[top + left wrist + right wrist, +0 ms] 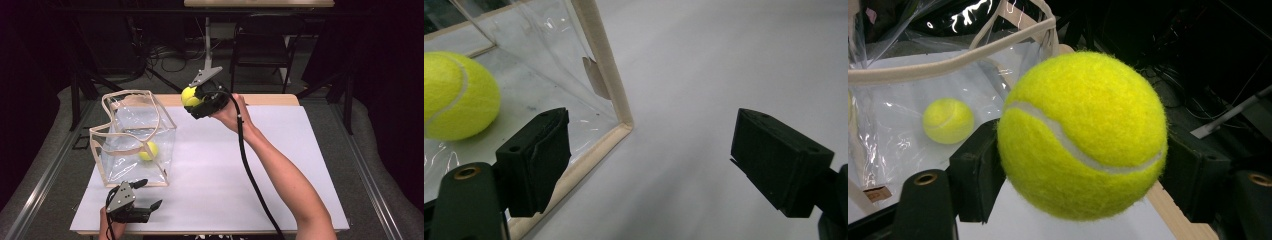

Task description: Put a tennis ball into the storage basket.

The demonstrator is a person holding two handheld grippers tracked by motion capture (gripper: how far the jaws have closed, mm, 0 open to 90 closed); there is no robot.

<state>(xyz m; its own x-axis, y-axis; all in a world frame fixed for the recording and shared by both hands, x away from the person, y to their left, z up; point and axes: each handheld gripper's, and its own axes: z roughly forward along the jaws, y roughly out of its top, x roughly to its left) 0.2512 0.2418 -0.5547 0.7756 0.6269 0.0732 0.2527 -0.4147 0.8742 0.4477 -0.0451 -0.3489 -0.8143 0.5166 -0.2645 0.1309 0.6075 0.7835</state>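
My right gripper (192, 100) is shut on a yellow tennis ball (189, 95), held in the air over the far edge of the table, to the right of a clear plastic bag (135, 140) with beige trim. In the right gripper view that held tennis ball (1083, 135) sits between both black jaws, and a second tennis ball (948, 120) lies inside the bag (953, 60). That second ball (148, 150) rests on the bag's floor. My left gripper (147, 194) stands open and empty by the bag's near corner (624, 125), with the ball in the bag (456, 95) to its left.
A white sheet (260, 165) covers the table. The bag stands open at the top on the left part of it. Behind the table are a dark folding chair (265, 45), stand legs and cables on the floor (170, 55).
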